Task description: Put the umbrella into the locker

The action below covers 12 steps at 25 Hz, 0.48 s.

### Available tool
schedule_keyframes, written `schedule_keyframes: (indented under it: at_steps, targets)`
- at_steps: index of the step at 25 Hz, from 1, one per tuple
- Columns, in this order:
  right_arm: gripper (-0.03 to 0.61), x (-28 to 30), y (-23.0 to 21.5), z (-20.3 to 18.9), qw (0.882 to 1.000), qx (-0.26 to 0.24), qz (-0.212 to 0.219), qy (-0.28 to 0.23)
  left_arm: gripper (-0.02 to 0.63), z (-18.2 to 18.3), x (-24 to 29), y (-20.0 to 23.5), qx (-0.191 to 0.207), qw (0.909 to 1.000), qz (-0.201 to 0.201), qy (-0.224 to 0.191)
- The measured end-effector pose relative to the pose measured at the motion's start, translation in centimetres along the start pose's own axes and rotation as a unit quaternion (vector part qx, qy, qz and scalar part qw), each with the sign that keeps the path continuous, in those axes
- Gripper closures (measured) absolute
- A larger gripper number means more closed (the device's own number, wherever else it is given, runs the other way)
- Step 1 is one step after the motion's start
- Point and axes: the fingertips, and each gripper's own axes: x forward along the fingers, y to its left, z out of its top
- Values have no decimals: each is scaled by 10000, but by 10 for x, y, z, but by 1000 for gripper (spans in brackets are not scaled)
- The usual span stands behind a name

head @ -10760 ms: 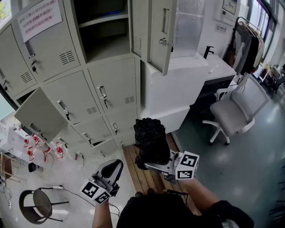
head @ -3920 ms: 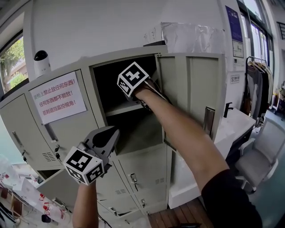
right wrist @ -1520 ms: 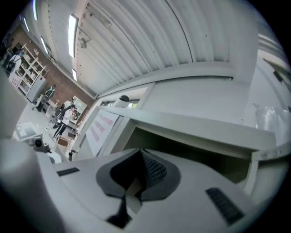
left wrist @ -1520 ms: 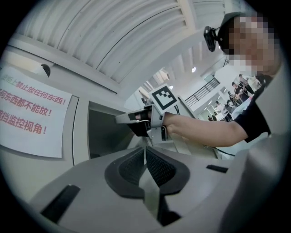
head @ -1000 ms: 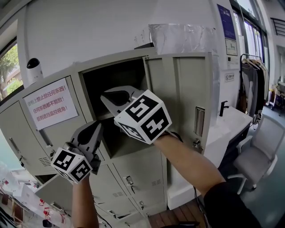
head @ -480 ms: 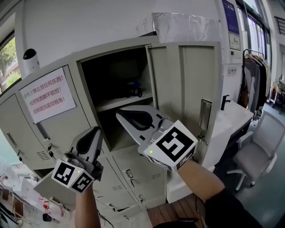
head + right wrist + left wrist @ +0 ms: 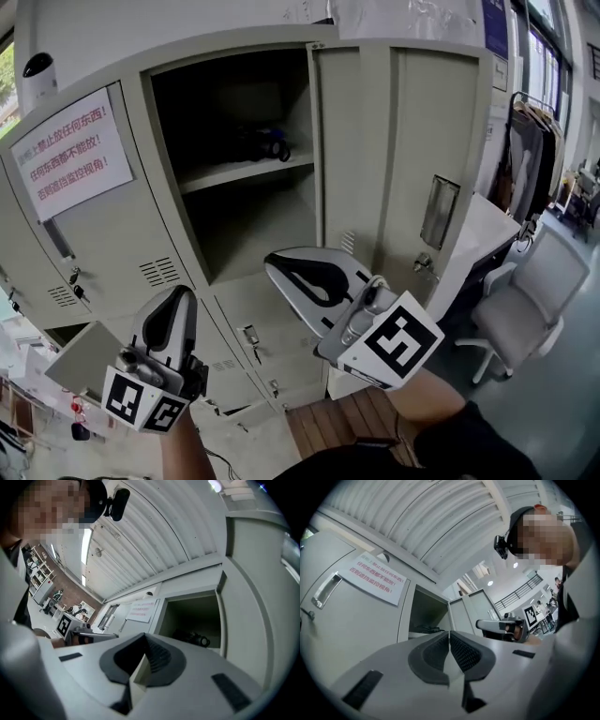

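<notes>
The black folded umbrella [image 7: 263,145] lies on the upper shelf of the open locker [image 7: 234,169], toward its back right. It also shows as a dark shape inside the compartment in the right gripper view [image 7: 192,638] and faintly in the left gripper view [image 7: 425,630]. My right gripper [image 7: 275,262] hangs below the open compartment, outside it, jaws shut and empty. My left gripper [image 7: 181,294] is lower and to the left, in front of the lower locker doors, pads pressed together with nothing between them.
The locker's door [image 7: 441,169] stands swung open to the right. A white sign with red print [image 7: 70,150] is on the neighbouring door. A lower locker door [image 7: 80,361] hangs open at the left. An office chair [image 7: 525,319], a white desk and a coat rack [image 7: 525,159] are at the right.
The right gripper has come out of the locker without the umbrella, which stays on the shelf. Both grippers have sunk lower and drawn back from the open compartment.
</notes>
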Motion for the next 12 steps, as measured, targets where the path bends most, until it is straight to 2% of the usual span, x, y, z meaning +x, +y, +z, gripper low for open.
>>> schedule_keyframes:
  at_steps: [3, 6, 12]
  targets:
    - [566, -12, 9, -17, 9999, 141, -5, 69, 589, -28, -18, -10, 21, 9998, 67, 175]
    - [566, -21, 16, -33, 9995, 294, -31, 108, 589, -56, -30, -18, -129, 9996, 64, 261]
    - [566, -43, 35, -86, 9973, 710, -77, 160, 589, -119, -57, -43, -536, 9970, -258, 501]
